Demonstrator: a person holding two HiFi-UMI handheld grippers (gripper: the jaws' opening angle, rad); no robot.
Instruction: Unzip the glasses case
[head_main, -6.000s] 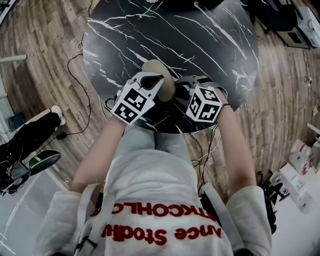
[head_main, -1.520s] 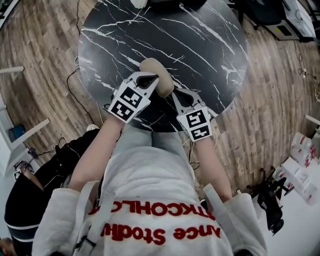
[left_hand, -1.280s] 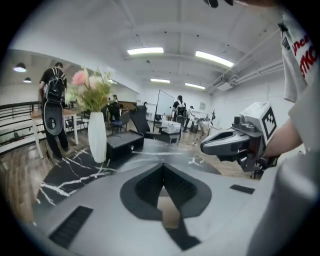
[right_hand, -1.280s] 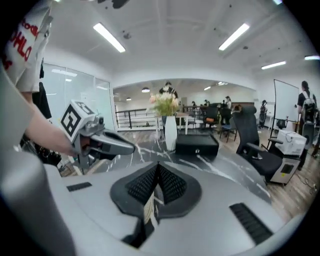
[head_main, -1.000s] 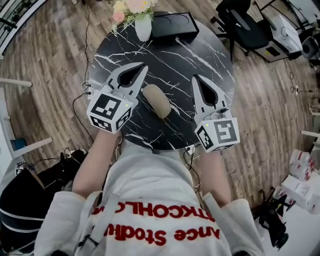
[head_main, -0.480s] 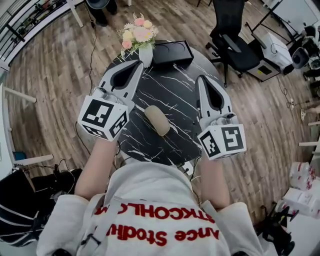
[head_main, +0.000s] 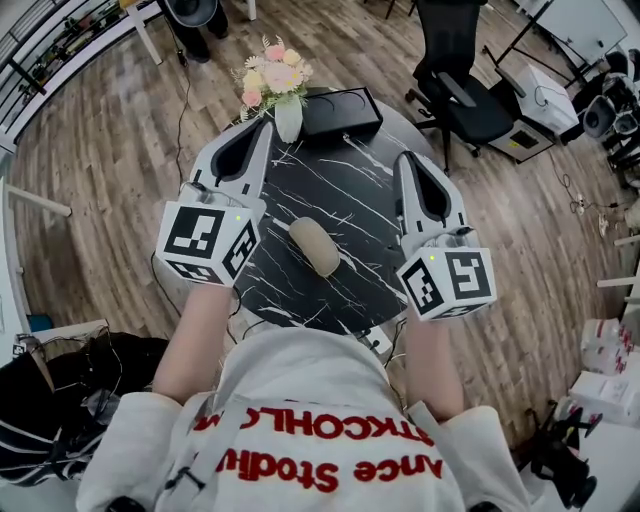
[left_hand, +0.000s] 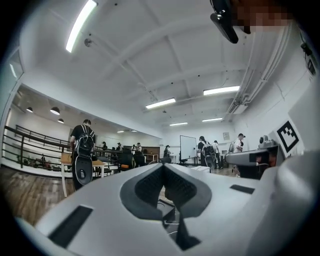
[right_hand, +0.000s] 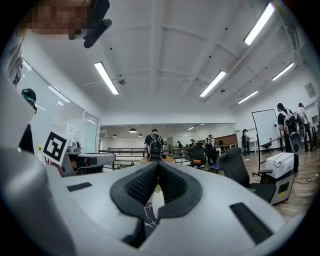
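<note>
Nearest, a pale sweater (head_main: 320, 400) with red lettering across it, upside down from this angle, warped and partly cut off, so not readable with any confidence. Next, two forearms and two grippers, each carrying one cube of black-and-white square markers with no words on them: left cube (head_main: 205, 243), right cube (head_main: 447, 283). Left gripper (head_main: 262, 128) with jaws closed tip to tip, holding nothing. Right gripper (head_main: 408, 158) likewise closed tight and empty, with only a sliver of white-veined black surface showing under its pads in the right gripper view. One tan case (head_main: 315, 246), flat on the round black marble table (head_main: 350, 200), behind both sets of jaw tips and in the gap between the two grippers, touching neither. Zip too small to make out, so open or closed impossible to say; case out of sight in both gripper views. Just right of the left jaw tips, one white vase (head_main: 288, 120) of pink and cream flowers. Beside that, ahead of the space between the two pairs of jaws, one black box (head_main: 341, 110). Past the right jaws and off to their right, one black office chair (head_main: 470, 95) on wood floor. Farthest, ahead and to the left of the left jaws, one person with a backpack (left_hand: 82, 145), one whiteboard (left_hand: 188, 148) to the right, and more people beyond, too small to count.
</note>
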